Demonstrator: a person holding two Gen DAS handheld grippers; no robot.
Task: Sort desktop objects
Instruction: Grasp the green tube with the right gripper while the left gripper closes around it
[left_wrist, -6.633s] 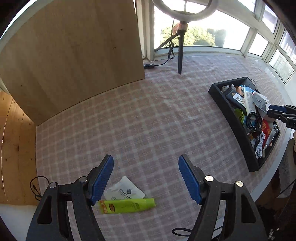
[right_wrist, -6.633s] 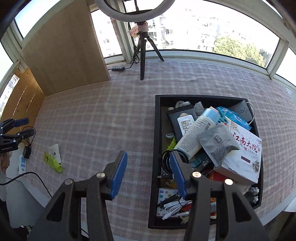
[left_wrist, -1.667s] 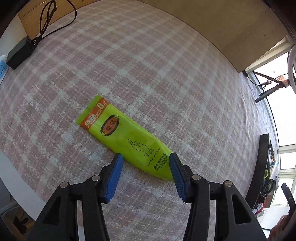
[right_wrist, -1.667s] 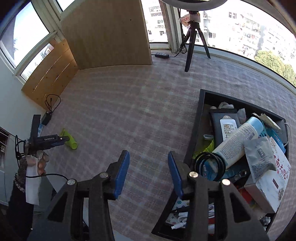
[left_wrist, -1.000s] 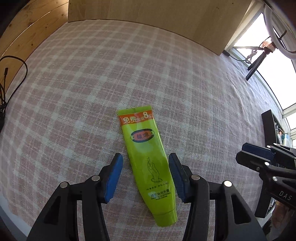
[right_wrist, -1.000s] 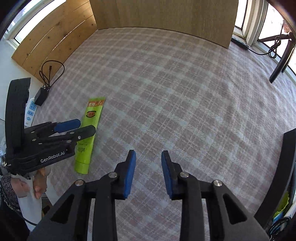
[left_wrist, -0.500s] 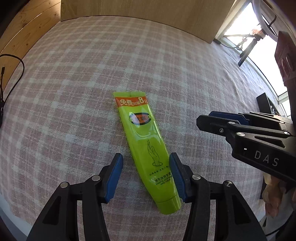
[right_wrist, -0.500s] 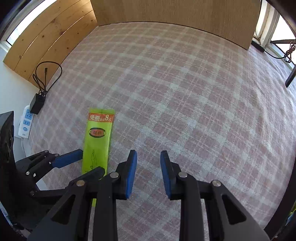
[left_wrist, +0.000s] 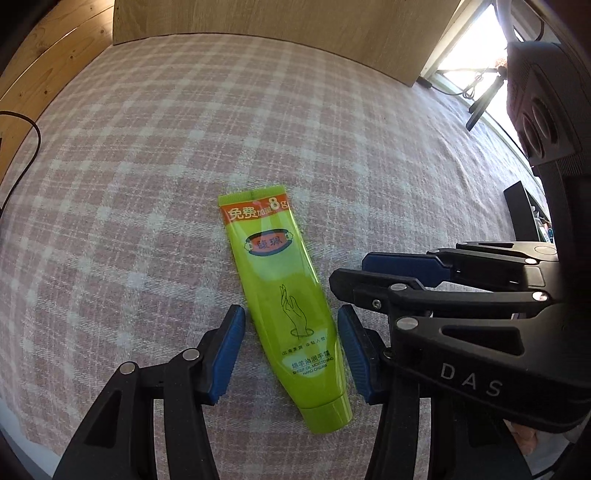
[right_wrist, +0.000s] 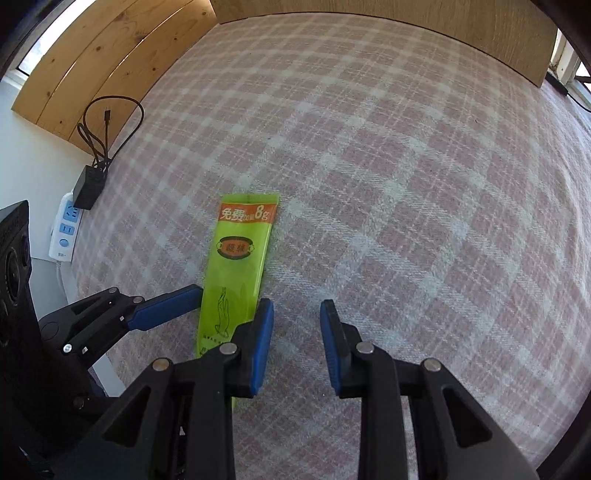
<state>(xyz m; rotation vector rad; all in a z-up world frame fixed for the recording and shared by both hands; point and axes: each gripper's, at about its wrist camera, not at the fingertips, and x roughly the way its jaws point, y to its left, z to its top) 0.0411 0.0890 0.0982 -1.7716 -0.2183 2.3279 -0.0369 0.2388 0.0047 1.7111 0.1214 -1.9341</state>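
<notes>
The green hand-cream tube (left_wrist: 286, 295) is still lying unsorted on the checked tablecloth (left_wrist: 147, 147), the left gripper (left_wrist: 291, 349) straddling it with jaws apart while the right gripper (right_wrist: 297, 343) is hovering beside it, open and empty.

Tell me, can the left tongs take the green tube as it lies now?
Probably yes. The left tongs stand open with the tube between their pads, nothing over it. The right tongs are open and close beside, so they may crowd the lift.
</notes>
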